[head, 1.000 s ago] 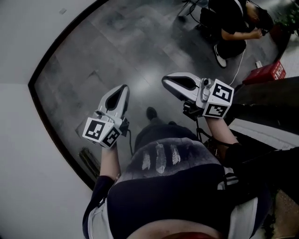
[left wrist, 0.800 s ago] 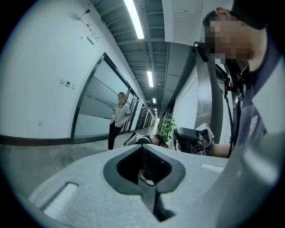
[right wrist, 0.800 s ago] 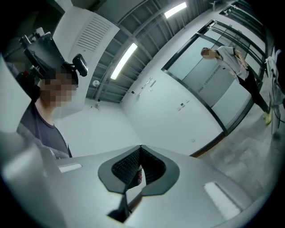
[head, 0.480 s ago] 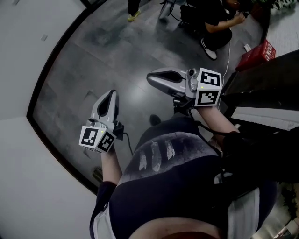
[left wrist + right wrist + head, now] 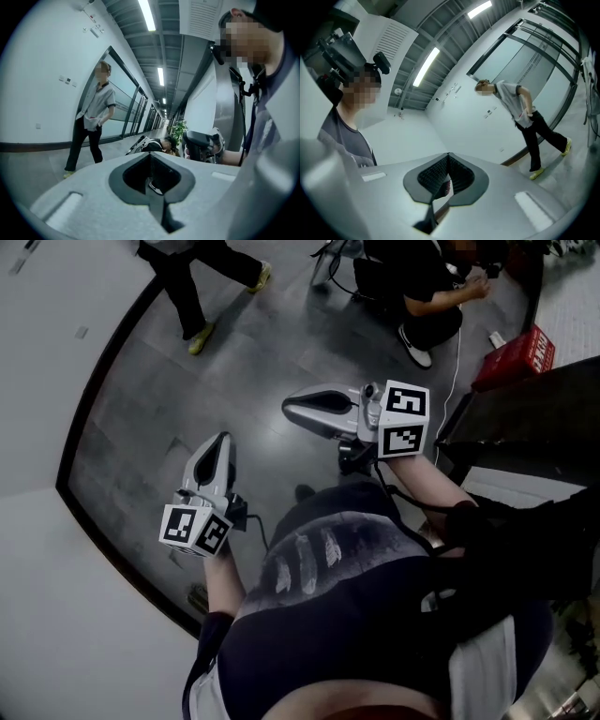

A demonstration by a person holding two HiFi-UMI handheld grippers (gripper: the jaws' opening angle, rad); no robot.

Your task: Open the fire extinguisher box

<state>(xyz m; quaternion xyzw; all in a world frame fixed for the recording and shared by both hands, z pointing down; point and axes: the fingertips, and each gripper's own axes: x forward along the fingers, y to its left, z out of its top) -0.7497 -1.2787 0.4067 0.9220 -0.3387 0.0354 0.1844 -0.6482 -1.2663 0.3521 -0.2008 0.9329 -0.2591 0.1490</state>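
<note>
Before the person's chest, head view: the left hand-held gripper (image 5: 222,439), grey-white with a marker cube at its rear, points forward over the floor. Its own view shows the two jaws brought together at the tips with nothing between them. The right hand-held gripper (image 5: 287,410), of the same make, lies across the body and points to the person's left; its jaws are likewise closed and empty. Neither touches anything.

Beneath both: a dark grey tiled floor (image 5: 244,343), bounded on the left by a white wall (image 5: 47,596) with a black skirting strip (image 5: 60,486). On the far side of the floor, one person in dark trousers and yellowish shoes (image 5: 187,292) is walking. Another person in dark clothes (image 5: 422,287) is crouched low, with a white cable (image 5: 461,362) trailing nearby.

Task object: the red rectangular box with white lettering (image 5: 518,357), judged to be the fire extinguisher box. It stands on the floor at upper right, just beside the end of a large dark block of furniture (image 5: 534,418) and well apart from both hand-held grippers. Its lid or door and any latch are too small to make out.

Step in hand (judged): approach; opening not yet begun. The next move calls for turning right, closing on the box, lowering one hand-held gripper to it, parting the jaws and finding the latch or lid edge. The second hand-held gripper may be needed to steady the box. Caution: the cable and the crouched person lie close to the path.
</note>
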